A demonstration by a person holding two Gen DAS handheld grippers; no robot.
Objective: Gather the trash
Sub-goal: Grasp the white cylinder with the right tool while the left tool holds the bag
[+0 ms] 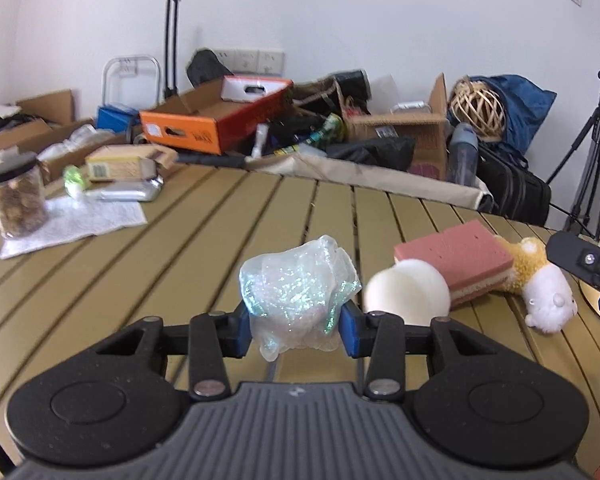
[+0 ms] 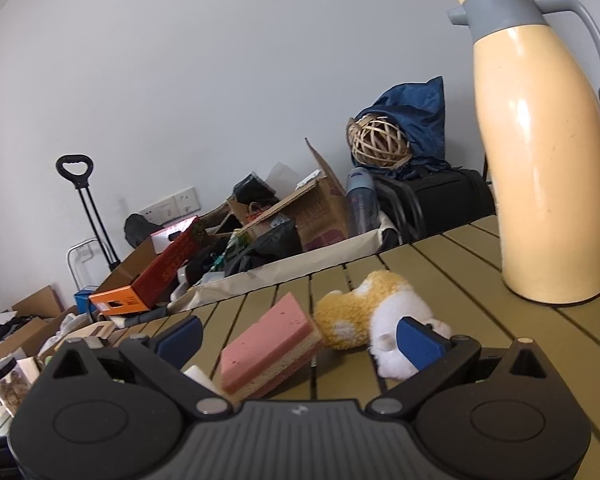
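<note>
We note the left gripper (image 1: 296, 326): black linkage arms, silver round pivot screws, blue ribbed pads (image 1: 242, 332), a grey ridged housing behind flanked by two black discs. The right gripper (image 2: 300, 338) matches, with textured blue pads (image 2: 418, 344).

Bright, soft; edges warped, perhaps blurred.

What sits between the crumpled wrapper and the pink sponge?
A white round sponge, seen in the left wrist view beside the wrapper and against the pink sponge.
</note>
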